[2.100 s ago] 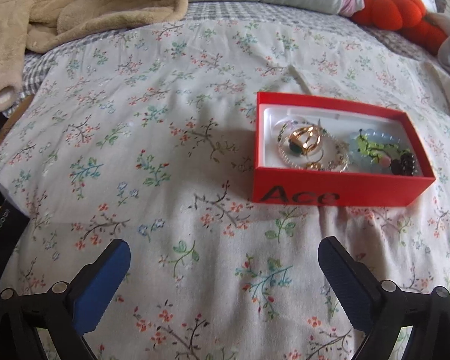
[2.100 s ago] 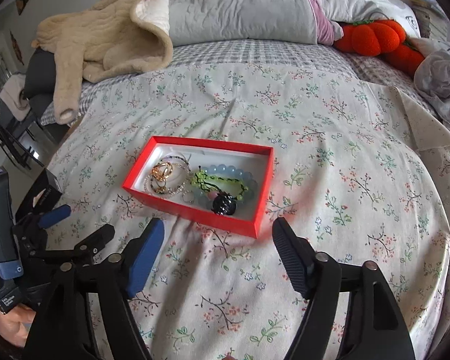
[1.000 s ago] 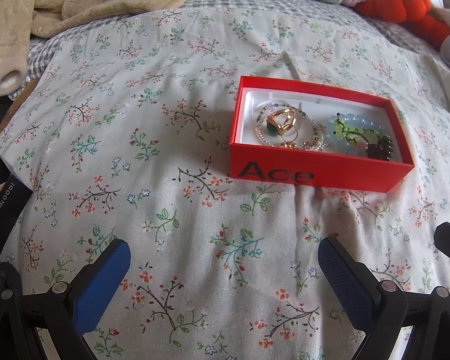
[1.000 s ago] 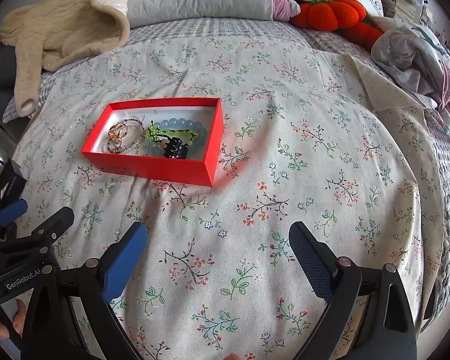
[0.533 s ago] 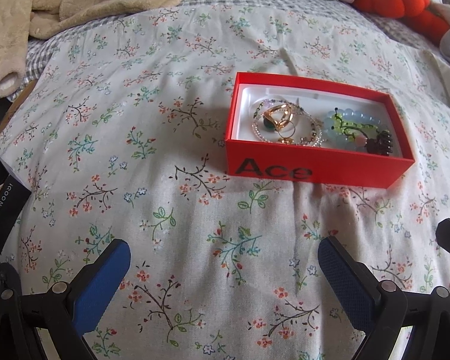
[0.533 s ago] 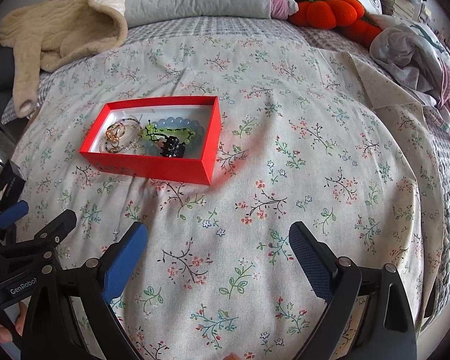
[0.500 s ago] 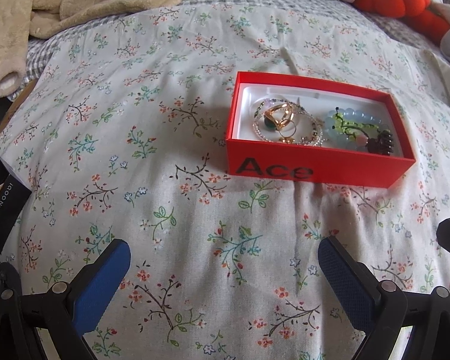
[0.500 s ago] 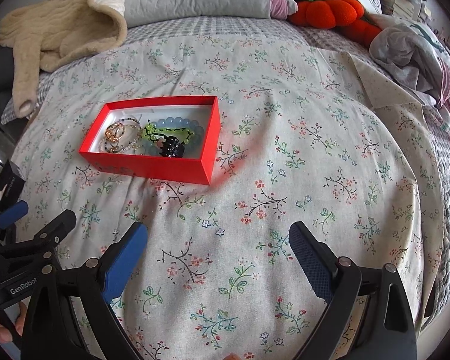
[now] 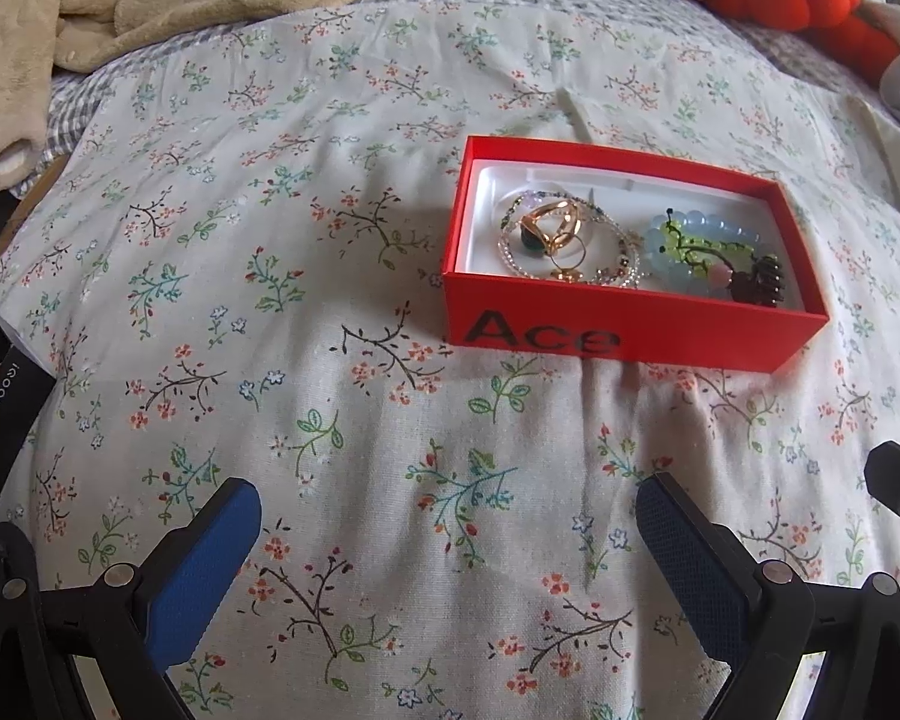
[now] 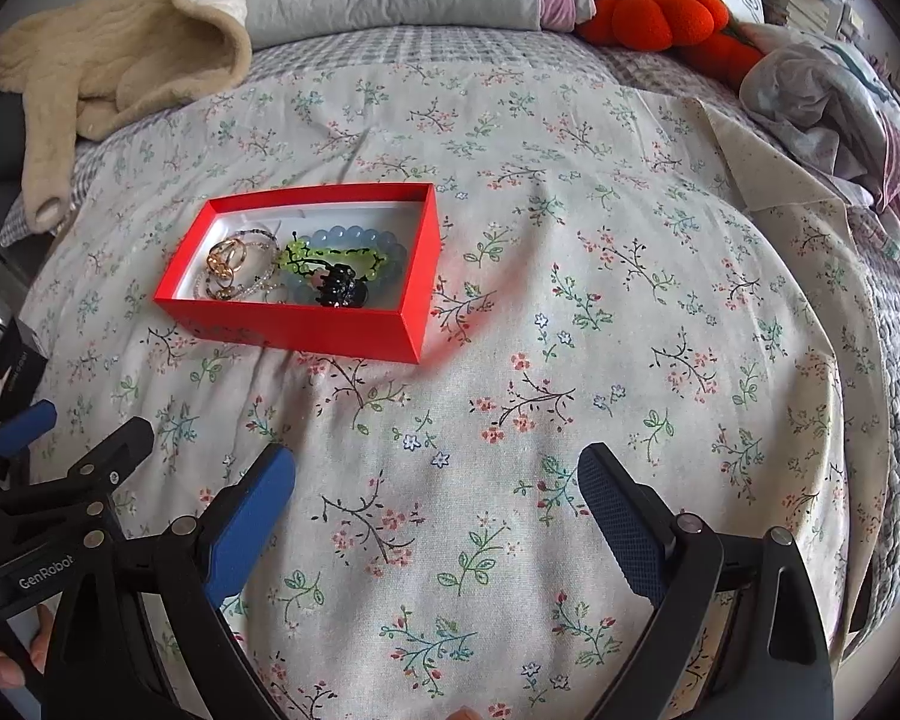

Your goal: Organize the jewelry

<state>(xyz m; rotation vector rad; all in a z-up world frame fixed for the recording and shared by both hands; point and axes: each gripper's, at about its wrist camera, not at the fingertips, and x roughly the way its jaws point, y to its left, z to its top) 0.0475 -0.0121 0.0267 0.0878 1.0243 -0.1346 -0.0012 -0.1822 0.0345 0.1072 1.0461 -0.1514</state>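
Reading "Ace" on red box (image 9: 630, 333); left tongs (image 9: 447, 531), right tongs (image 10: 435, 492) both apart, empty

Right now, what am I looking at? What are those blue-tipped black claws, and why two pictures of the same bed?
There is no robot here: a person holds a hand-held gripper in each hand, and each carries a wide-angle camera looking along its two fingers. One picture comes from the left gripper, the other from the right gripper. Both are open and hold nothing. On the floral bedspread sits a red box with no lid. Inside lie gold rings, a blue bead bracelet and other beaded pieces. A beige garment and an orange plush lie at the far end.
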